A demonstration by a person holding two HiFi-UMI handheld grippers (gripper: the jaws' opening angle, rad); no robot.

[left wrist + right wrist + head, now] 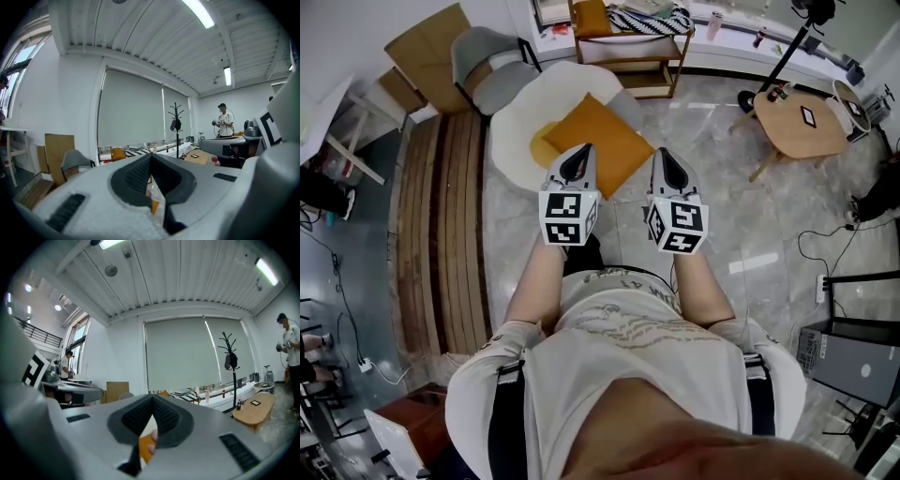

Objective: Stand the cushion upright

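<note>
Marble-floored office, orange cushion [598, 141] flat on a white round seat [517, 122] (whole only in the head view), left gripper [583, 152] and right gripper [662, 155] near it, jaws closed on nothing, coat stand [233, 383] in gripper views alone.

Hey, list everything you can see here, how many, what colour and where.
cushion: one, orange, lying on the seat pad
seat pad: one, white with a yellow patch, on the floor ahead
chair: one, grey, behind the pad
cardboard sheets: two, brown, left of the chair
shelf: one, wooden, by the far wall
second cushion: one, orange, on the shelf
striped cloth: one, black and white, on the shelf
low table: one, light wood, at right
slatted platform: one, wooden, on the floor at left
left gripper: one, grey, shut, empty, over the cushion's near edge
right gripper: one, grey, shut, empty, beside the left one
</note>
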